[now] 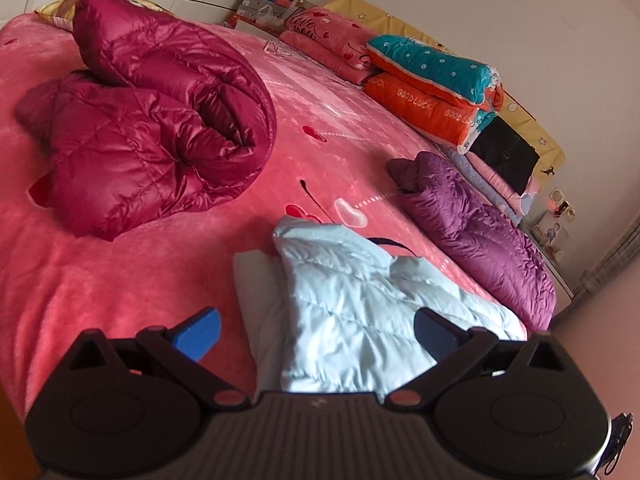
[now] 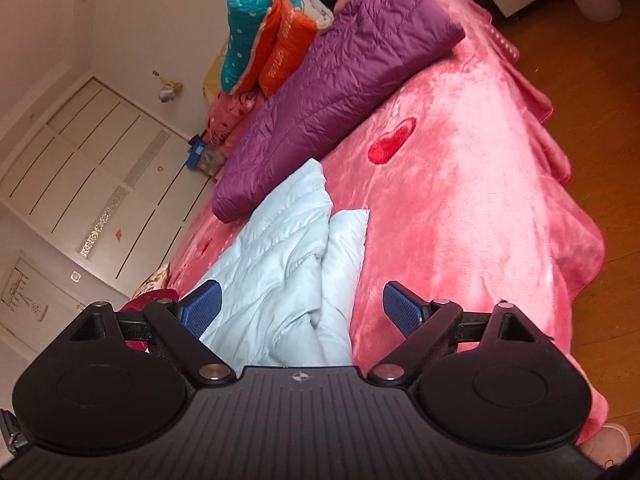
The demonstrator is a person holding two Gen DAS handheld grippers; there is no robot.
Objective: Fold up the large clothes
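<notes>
A pale blue padded jacket point(image 1: 344, 300) lies crumpled on the pink bed blanket point(image 1: 120, 280), near the bed's near edge. My left gripper point(image 1: 316, 334) is open and empty, just above the jacket's near end. The jacket also shows in the right wrist view point(image 2: 280, 264). My right gripper point(image 2: 302, 308) is open and empty, with the jacket between and below its blue fingers. A dark red quilted jacket point(image 1: 152, 120) lies rolled up at the far left. A purple quilted jacket point(image 1: 480, 232) lies at the right; in the right wrist view point(image 2: 332, 88) it lies beyond the blue one.
Folded orange and teal quilts point(image 1: 432, 84) and pink pillows point(image 1: 320, 36) are stacked at the head of the bed. A black item point(image 1: 504, 156) lies beside them. White wardrobe doors point(image 2: 92, 184) stand behind the bed. The wooden floor point(image 2: 592, 120) lies past the blanket's hanging edge.
</notes>
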